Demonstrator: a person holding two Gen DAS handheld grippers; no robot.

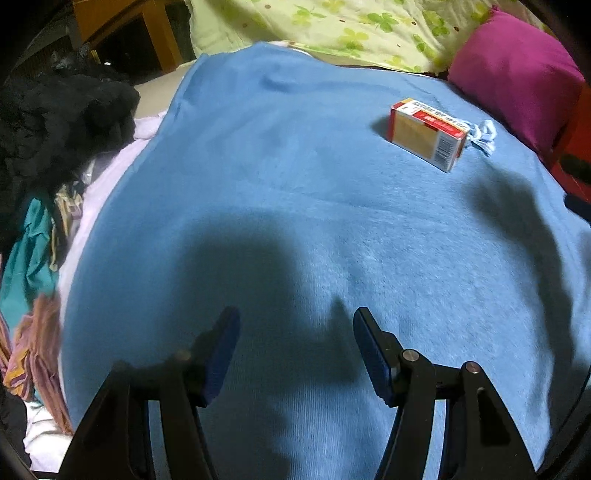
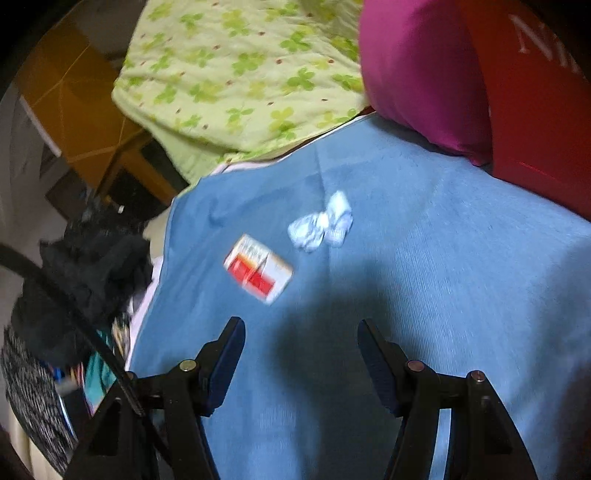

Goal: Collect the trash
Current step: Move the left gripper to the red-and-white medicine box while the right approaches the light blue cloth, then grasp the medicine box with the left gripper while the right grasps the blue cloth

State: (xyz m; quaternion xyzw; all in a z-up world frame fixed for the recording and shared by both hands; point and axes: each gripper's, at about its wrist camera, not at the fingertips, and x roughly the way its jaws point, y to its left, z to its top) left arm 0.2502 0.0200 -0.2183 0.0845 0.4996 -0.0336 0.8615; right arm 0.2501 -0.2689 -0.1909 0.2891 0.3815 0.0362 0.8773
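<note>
I'm looking down on a bed spread with a blue blanket (image 1: 258,177), soft and mostly flat. A small red, white and tan carton (image 1: 426,133) lies on it, and right beside that, touching its end from the left view, sits a crumpled white tissue (image 2: 320,224). At the far end I see a green clover-print quilt (image 1: 351,29) and a magenta pillow (image 1: 517,74). Along the left edge there's a heap of dark clothes (image 1: 55,122).
</note>
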